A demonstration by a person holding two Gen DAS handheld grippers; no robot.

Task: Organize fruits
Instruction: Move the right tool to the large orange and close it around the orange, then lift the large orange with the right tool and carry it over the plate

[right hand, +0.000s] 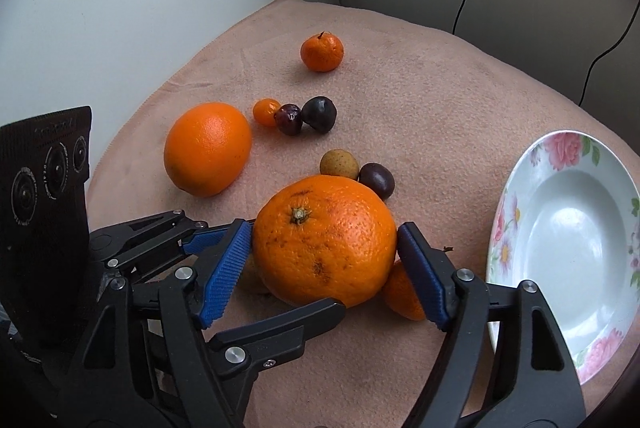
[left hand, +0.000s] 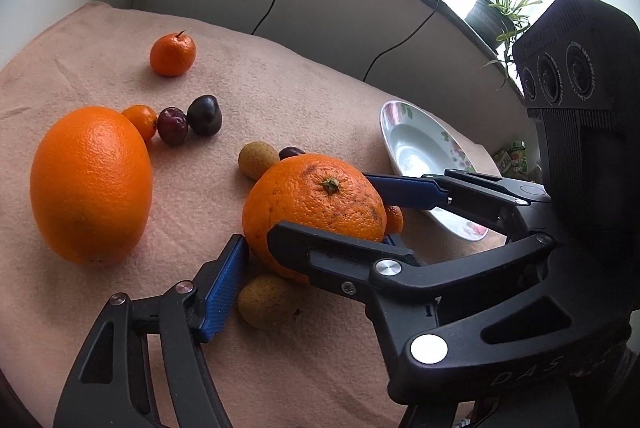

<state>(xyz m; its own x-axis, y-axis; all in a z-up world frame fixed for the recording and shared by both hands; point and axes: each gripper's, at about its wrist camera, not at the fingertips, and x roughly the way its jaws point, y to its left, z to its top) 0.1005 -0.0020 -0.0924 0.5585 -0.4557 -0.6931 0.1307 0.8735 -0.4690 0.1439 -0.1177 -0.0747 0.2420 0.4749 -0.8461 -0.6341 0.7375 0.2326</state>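
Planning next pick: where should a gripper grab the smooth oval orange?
Across its narrow middle, coming from above: the oval orange lies flat lengthwise, so the waist is the shortest span, and the kumquat crowds its far right end.

Surface: pink felt cloth [right hand: 420,100], wrinkled near its edges. Lying on it: large rough orange [right hand: 324,240]; smooth orange [right hand: 208,148]; mandarin [right hand: 322,52]; kumquat [right hand: 266,112] touching two dark plums [right hand: 304,118]; tan round fruit [right hand: 339,164] beside another plum [right hand: 377,181]; flowered plate [right hand: 568,248].
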